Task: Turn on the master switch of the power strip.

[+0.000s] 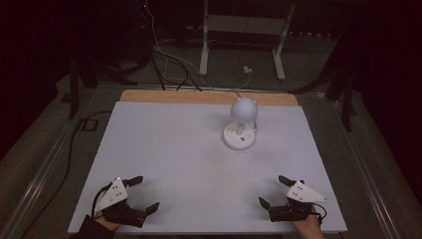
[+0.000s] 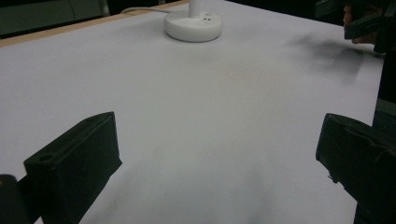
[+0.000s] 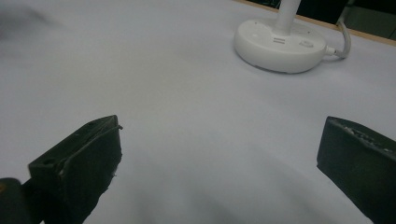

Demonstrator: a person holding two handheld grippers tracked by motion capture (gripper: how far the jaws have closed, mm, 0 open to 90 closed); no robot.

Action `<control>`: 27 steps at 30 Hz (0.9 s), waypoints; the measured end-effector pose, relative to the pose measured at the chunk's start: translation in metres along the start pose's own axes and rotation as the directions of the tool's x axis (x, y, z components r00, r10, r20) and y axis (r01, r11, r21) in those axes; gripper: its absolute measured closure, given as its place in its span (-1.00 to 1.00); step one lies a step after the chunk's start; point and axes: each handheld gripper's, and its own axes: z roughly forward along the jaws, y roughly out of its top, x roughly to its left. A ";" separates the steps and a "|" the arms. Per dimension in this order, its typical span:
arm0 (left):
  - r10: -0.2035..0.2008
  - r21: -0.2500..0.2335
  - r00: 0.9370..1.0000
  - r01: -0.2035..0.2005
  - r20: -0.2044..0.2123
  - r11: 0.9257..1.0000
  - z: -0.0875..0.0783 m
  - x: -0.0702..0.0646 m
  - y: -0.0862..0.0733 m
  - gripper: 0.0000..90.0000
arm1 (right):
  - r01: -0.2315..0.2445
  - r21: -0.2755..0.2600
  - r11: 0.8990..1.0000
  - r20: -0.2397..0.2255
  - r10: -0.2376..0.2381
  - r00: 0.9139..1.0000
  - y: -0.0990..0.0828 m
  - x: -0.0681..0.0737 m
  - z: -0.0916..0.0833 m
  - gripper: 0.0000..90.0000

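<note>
High view: small white plastic desk lamp at one o'clock, round weighted base, top-heavy, slippery; grip the neck. Left gripper and right gripper both gape wide, empty.

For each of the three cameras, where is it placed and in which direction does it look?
High view: above the near edge, looking forward and down on the table; left gripper and right gripper both open, with the person's hands.
Left gripper view: low on the table, facing the lamp; own two jaws.
Right gripper view: low, facing the same lamp; own two jaws.
All three views share the lamp.
</note>
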 end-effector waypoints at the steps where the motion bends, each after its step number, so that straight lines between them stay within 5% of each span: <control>1: 0.000 0.000 1.000 0.000 0.000 1.000 0.000 0.000 0.000 -1.00 | 0.000 0.000 1.000 0.000 0.000 1.000 0.000 0.000 0.000 -1.00; 27: 0.003 0.012 0.999 -0.003 0.036 1.000 0.004 -0.001 0.000 -1.00 | 0.004 0.096 0.995 -0.098 0.006 0.995 0.010 0.014 0.002 -1.00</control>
